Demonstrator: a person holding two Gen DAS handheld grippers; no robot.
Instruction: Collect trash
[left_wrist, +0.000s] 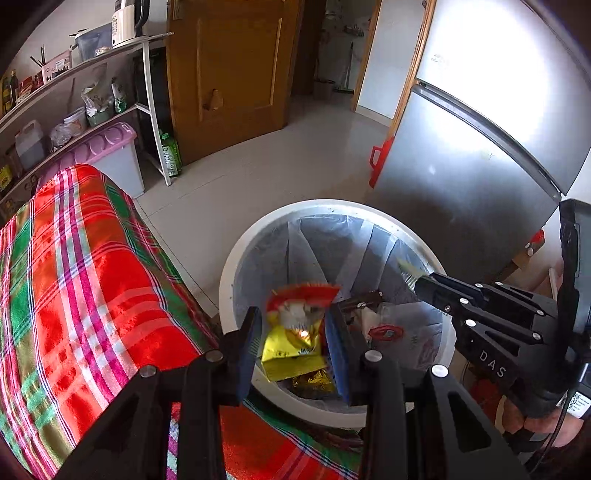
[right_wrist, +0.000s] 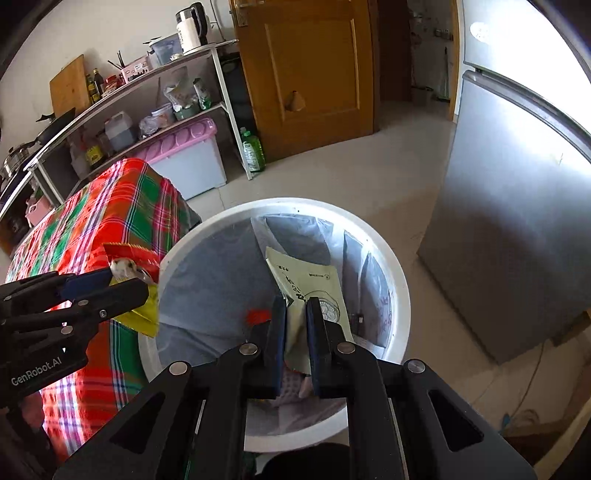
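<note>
A white round bin (left_wrist: 226, 280) (right_wrist: 400, 284) with a grey liner stands on the floor beside the table. My left gripper (left_wrist: 295, 350) (right_wrist: 127, 282) is over the bin's near rim, shut on a yellow and red snack packet (left_wrist: 291, 336) (right_wrist: 142, 317) that hangs between its pads. My right gripper (right_wrist: 297, 332) (left_wrist: 419, 286) is over the bin's mouth, shut on a pale green printed packet (right_wrist: 314, 284) whose top sticks up past the fingers; in the left wrist view only a corner of the green packet (left_wrist: 406, 267) shows. Other wrappers (left_wrist: 386, 332) lie inside the bin.
A table under a red, green and pink plaid cloth (left_wrist: 74, 280) (right_wrist: 122, 206) touches the bin's left side. A silver fridge (left_wrist: 472, 162) (right_wrist: 517, 221) stands to the right, a wooden door (left_wrist: 229, 74) and a shelf rack (right_wrist: 147, 92) with a pink-lidded box (right_wrist: 184, 147) behind.
</note>
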